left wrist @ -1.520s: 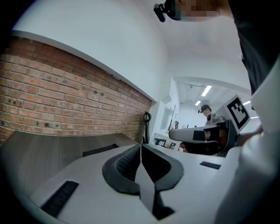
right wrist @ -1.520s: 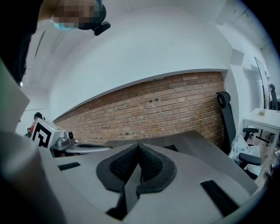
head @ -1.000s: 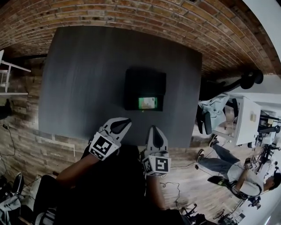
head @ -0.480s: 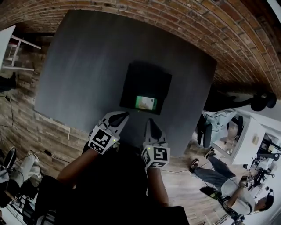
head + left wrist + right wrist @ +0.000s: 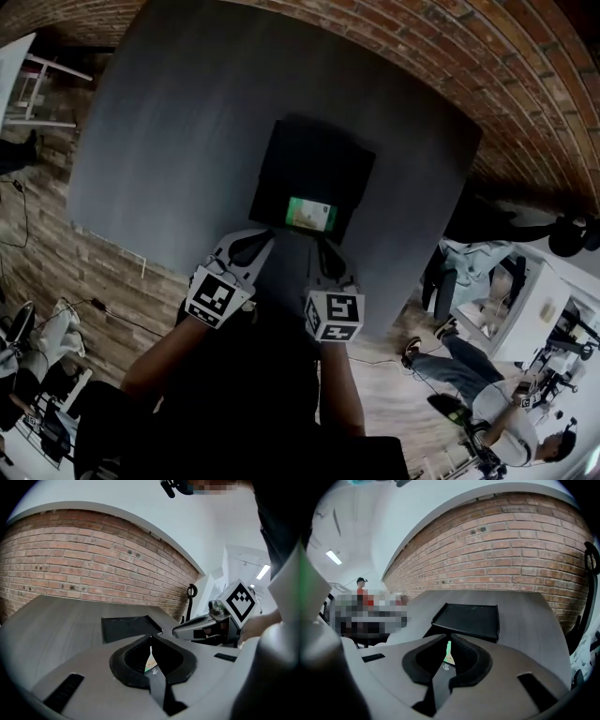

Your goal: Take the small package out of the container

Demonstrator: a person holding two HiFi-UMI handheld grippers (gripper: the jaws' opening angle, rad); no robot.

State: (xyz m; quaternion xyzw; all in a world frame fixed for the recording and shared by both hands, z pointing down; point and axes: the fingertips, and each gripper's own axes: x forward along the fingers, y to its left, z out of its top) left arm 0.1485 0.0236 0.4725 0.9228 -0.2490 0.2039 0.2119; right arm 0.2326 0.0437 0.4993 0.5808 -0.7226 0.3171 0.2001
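Observation:
A shallow black container (image 5: 314, 169) sits mid-table on the grey table (image 5: 169, 159). The small green package (image 5: 310, 214) lies in its near edge. My left gripper (image 5: 270, 238) is shut and empty, its tips just short of the container's near left corner. The right gripper (image 5: 319, 247) is shut and empty too, just below the package. In the left gripper view the container (image 5: 129, 627) lies beyond the closed jaws (image 5: 151, 640), with a sliver of the package (image 5: 150, 663) showing in the gap. The right gripper view shows the container (image 5: 468, 619) ahead of its closed jaws (image 5: 449, 638).
A brick wall (image 5: 422, 56) runs behind the table. The table's near edge (image 5: 141, 262) is under my arms. Chairs, desks and a seated person (image 5: 487, 394) are at the right on the wooden floor. The right gripper (image 5: 206, 625) shows beside the left one.
Both grippers have dropped and moved forward toward the container's near edge; they stay shut. The head camera has tilted, so the table and container appear rotated and nearer.

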